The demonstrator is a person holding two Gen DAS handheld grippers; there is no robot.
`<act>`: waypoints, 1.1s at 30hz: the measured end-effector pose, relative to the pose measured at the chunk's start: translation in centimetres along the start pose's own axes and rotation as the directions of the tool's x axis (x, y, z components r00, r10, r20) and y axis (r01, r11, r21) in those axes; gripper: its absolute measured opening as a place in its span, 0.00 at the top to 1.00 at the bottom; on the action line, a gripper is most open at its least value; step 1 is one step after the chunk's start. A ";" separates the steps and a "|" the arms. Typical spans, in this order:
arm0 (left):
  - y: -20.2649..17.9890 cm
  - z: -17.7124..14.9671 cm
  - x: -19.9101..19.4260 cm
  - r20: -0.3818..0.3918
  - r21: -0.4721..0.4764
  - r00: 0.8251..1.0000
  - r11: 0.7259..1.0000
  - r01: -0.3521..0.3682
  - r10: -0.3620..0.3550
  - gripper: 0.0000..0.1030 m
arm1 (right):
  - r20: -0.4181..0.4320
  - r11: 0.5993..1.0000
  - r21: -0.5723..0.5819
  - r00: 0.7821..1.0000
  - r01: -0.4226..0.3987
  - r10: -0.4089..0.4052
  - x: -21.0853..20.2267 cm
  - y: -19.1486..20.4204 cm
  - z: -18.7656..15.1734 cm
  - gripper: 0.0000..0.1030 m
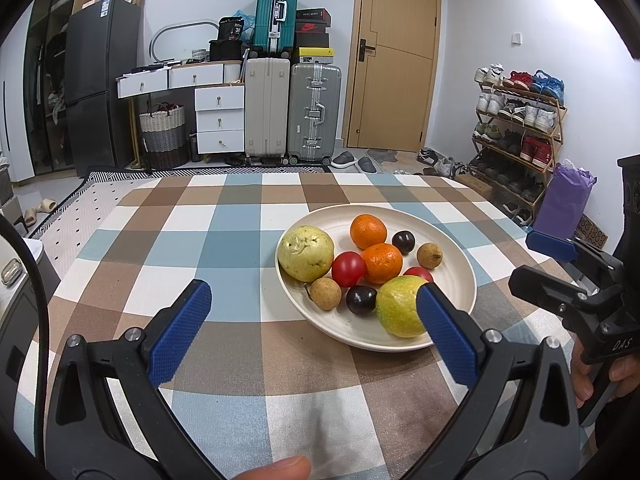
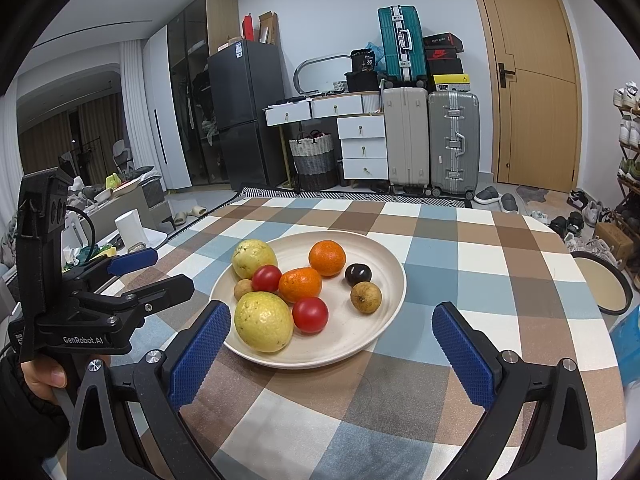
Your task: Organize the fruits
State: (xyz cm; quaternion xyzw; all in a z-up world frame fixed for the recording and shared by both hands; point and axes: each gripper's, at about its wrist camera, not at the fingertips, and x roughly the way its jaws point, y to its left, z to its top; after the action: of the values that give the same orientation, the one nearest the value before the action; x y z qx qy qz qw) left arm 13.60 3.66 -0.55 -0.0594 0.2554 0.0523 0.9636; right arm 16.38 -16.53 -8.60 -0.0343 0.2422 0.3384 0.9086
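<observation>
Left wrist view: your left gripper (image 1: 314, 300) and right gripper (image 2: 332, 320) hang spread apart, empty, over the checked tablecloth (image 1: 224, 240). Fruits fill the cream plate (image 2: 384, 264); suitcases (image 1: 294, 110) line the far wall.

Round cream plate (image 1: 460, 280) flat on the checked cloth, ridged inside, holding all the fruit. Two yellow-green guavas — one (image 1: 306, 254) at the far-left rim with brown blemishes, the other (image 1: 396, 306) at the near rim. Two oranges touching, one (image 1: 368, 231) farther back, one (image 1: 382, 263) at the centre. Two red tomatoes — the larger-looking (image 1: 348, 269) pressed between the far guava and the central orange, the second (image 1: 418, 273) mostly hidden behind the near guava. Two dark plums, one (image 1: 403, 242) beside the rear orange, one (image 1: 361, 299) against the near guava. Two tan longans: one (image 1: 429, 255) apart at the right, one (image 1: 325, 293) near the left rim with a stem.
</observation>
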 end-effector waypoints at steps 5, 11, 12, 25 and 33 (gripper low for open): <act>0.0 0.0 0.0 0.000 0.001 1.000 1.000 -0.001 0.001 0.01 | 0.000 1.000 -0.001 1.000 0.000 0.000 0.0 0.0 0.0 0.00; 0.0 0.1 0.0 0.000 0.001 1.000 1.000 0.000 0.000 0.01 | -0.001 1.000 0.000 1.000 0.001 -0.001 0.0 0.0 0.0 0.00; 0.0 0.0 0.0 0.001 0.002 1.000 1.000 0.001 -0.001 0.01 | -0.001 1.000 0.000 1.000 0.000 0.000 0.0 0.0 0.0 0.00; 0.0 0.1 0.0 0.000 0.002 1.000 1.000 0.000 0.000 0.01 | -0.001 1.000 -0.002 1.000 0.000 0.000 0.0 0.0 0.0 0.00; 0.0 -0.1 0.2 0.001 0.004 1.000 1.000 0.002 -0.002 0.01 | -0.005 1.000 -0.013 1.000 0.000 0.000 0.1 0.3 -0.3 0.00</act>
State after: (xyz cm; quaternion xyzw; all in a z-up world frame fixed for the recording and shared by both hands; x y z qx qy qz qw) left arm 13.70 3.64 -0.69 -0.0575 0.2547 0.0506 0.9640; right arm 16.14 -16.36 -8.83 -0.0409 0.2425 0.3399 0.9078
